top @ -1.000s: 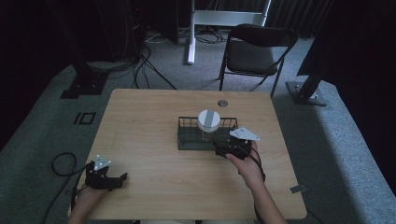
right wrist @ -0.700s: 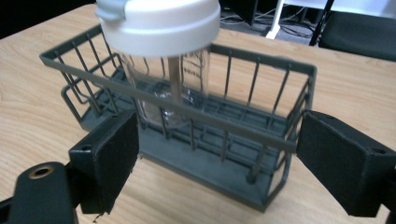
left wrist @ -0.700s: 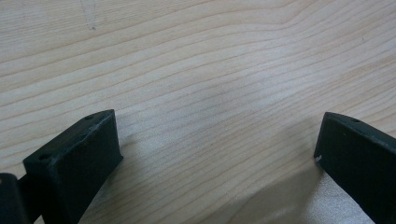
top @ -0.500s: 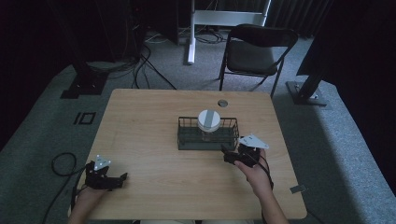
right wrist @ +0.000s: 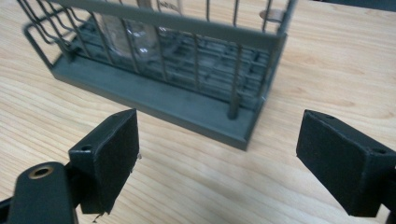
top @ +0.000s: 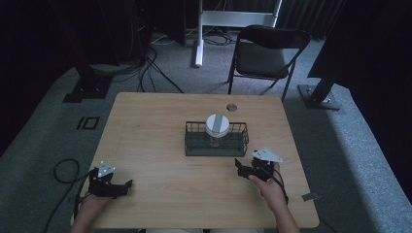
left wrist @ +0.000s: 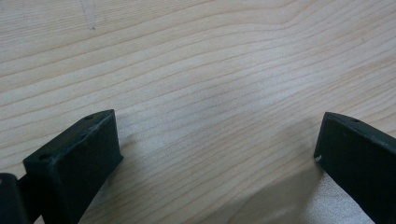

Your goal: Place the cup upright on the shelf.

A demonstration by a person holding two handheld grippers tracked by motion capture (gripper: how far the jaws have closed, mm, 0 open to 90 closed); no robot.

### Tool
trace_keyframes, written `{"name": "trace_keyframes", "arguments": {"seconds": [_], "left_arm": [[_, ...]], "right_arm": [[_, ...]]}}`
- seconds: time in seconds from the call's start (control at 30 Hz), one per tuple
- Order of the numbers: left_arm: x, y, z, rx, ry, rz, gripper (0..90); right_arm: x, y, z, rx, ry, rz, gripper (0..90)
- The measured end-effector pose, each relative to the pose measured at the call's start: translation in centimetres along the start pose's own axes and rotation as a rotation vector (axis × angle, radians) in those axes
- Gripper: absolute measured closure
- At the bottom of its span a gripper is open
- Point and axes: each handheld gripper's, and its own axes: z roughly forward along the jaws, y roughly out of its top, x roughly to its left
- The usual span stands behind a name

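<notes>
A dark wire basket (top: 194,144) stands at the middle of the wooden table (top: 155,126). Inside it is a clear jar with a white lid (top: 216,124), upright; the glass of the jar (right wrist: 126,32) shows behind the bars of the basket (right wrist: 196,105) in the right gripper view. My right gripper (top: 241,170) (right wrist: 217,158) rests just in front of the basket's right corner, open, nothing between its jaws. My left gripper (top: 125,186) (left wrist: 217,154) sits at the table's front left, open over bare wood.
A small round grommet (top: 231,107) lies in the table top behind the basket. A folding chair (top: 267,53) stands beyond the far edge. Cables (top: 63,167) trail on the carpet at the left.
My right gripper has drawn back from the basket toward the front edge of the table, with nothing in it. The left gripper has stayed put.
</notes>
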Motion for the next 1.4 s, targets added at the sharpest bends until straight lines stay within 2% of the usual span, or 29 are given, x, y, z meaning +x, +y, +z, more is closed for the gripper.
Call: {"name": "trace_keyframes", "arguments": {"seconds": [0.2, 0.43, 0.63, 1.23, 1.4], "left_arm": [[0.0, 0.0, 0.0, 0.0, 0.0, 0.0, 0.5], [0.0, 0.0, 0.0, 0.001, 0.0, 0.002, 0.5], [0.0, 0.0, 0.0, 0.001, 0.0, 0.002, 0.5], [0.0, 0.0, 0.0, 0.001, 0.0, 0.002, 0.5], [0.0, 0.0, 0.0, 0.001, 0.0, 0.002, 0.5]], "right_arm": [[-0.8, -1.4, 0.1, 0.032, -0.009, 0.006, 12.8], [-1.4, -2.1, 0.1, 0.058, -0.024, 0.016, 12.8], [-2.2, -2.9, 0.3, 0.085, -0.062, 0.014, 12.9], [-4.1, -4.0, 0.3, 0.149, -0.134, 0.075, 12.7], [-4.4, -4.1, 0.2, 0.163, -0.156, 0.076, 12.7]]}}
